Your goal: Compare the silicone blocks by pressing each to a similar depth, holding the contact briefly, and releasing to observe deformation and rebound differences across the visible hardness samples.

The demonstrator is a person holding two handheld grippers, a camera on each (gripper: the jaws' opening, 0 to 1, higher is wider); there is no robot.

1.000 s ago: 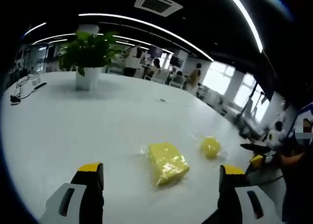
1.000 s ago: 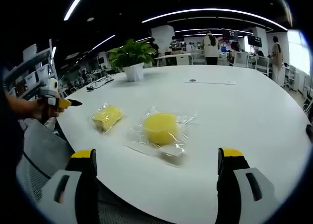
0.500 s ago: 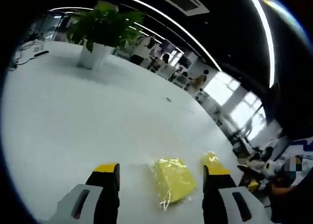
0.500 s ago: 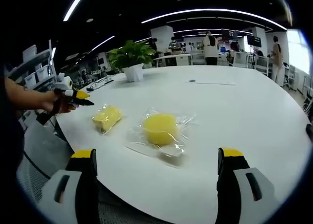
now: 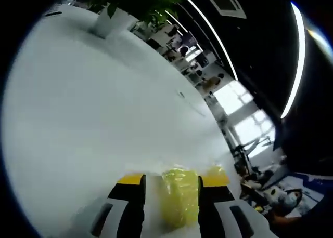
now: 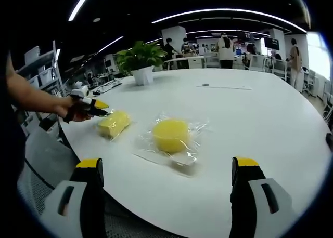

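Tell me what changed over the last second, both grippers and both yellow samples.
The left gripper moved in to the rectangular yellow block and narrowed its jaws from wide apart to either side of it; whether they touch it is unclear. The right gripper stayed wide open, back from the table. The block and the round yellow sample kept their places, both bagged.

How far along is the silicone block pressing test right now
Nothing looks finished yet. In hand: the left gripper is at the rectangular yellow block, whose bag sits between its narrowed jaws in the left gripper view. Left to do: the round yellow block lies untouched in its bag, with the right gripper open, short of it.
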